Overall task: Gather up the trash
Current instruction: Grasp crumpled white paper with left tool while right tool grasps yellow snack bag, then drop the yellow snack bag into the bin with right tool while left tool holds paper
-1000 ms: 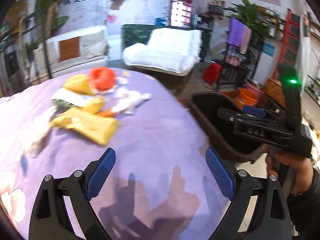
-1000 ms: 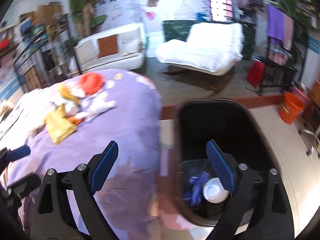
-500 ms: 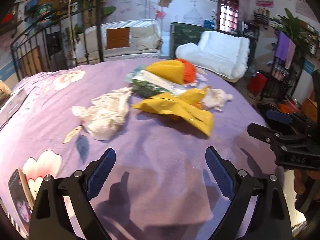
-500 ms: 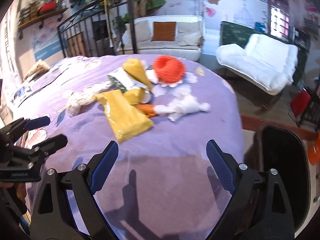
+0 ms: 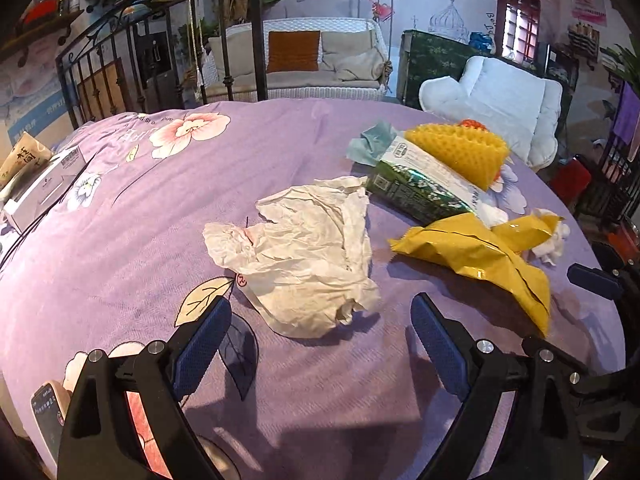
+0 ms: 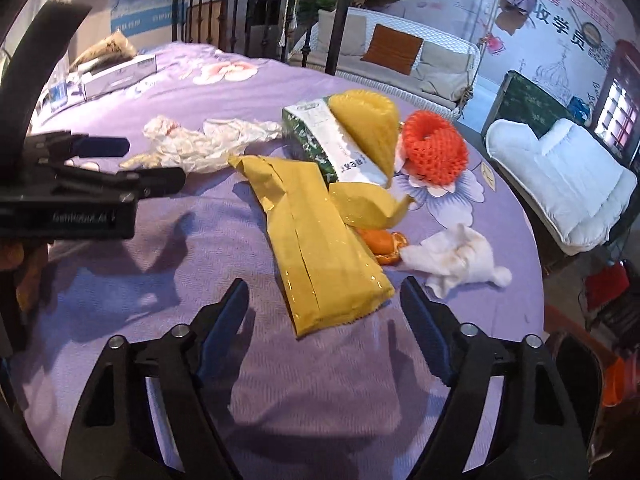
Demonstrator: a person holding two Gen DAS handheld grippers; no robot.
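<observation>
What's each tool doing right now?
Left tool: open, empty, near the crumpled white paper.
Right tool: closing, nothing gripped; yellow packet just ahead.

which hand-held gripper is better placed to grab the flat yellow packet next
Right. The right hand-held gripper, jaws closing with nothing between them, has the yellow packet straight ahead. The left hand-held gripper faces the crumpled white paper.

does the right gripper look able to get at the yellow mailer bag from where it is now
Probably yes. The right gripper, jaws closing with nothing between them, points at the near end of the yellow mailer bag, which lies flat on the purple bedspread with nothing on that end.
</observation>
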